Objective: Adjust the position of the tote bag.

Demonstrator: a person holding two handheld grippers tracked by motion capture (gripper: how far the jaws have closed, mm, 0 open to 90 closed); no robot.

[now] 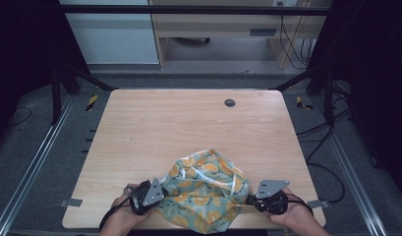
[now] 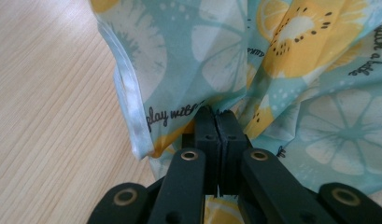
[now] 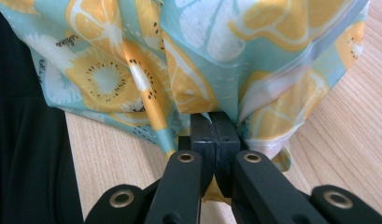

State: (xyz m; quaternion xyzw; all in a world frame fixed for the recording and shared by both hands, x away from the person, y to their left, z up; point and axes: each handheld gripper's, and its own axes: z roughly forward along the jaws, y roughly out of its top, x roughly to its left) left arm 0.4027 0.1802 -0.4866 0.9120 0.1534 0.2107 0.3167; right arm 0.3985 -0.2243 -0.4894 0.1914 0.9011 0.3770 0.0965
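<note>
A teal cloth printed with yellow and white citrus slices (image 1: 206, 189) lies bunched at the near edge of the wooden table (image 1: 188, 123). My left gripper (image 1: 157, 193) holds its left side and my right gripper (image 1: 248, 199) its right side. In the left gripper view the black jaws are pressed together on a fold of the cloth (image 2: 272, 70), with my left gripper (image 2: 215, 114) pinching near a hemmed edge. In the right gripper view my right gripper (image 3: 213, 116) is shut on another fold of the cloth (image 3: 193, 56), which hangs over the table's front edge.
A small dark round grommet (image 1: 230, 103) sits in the far middle of the table. Metal rails and cables run along both sides of the table on the floor. A pale wooden desk (image 1: 213, 24) stands beyond the far edge.
</note>
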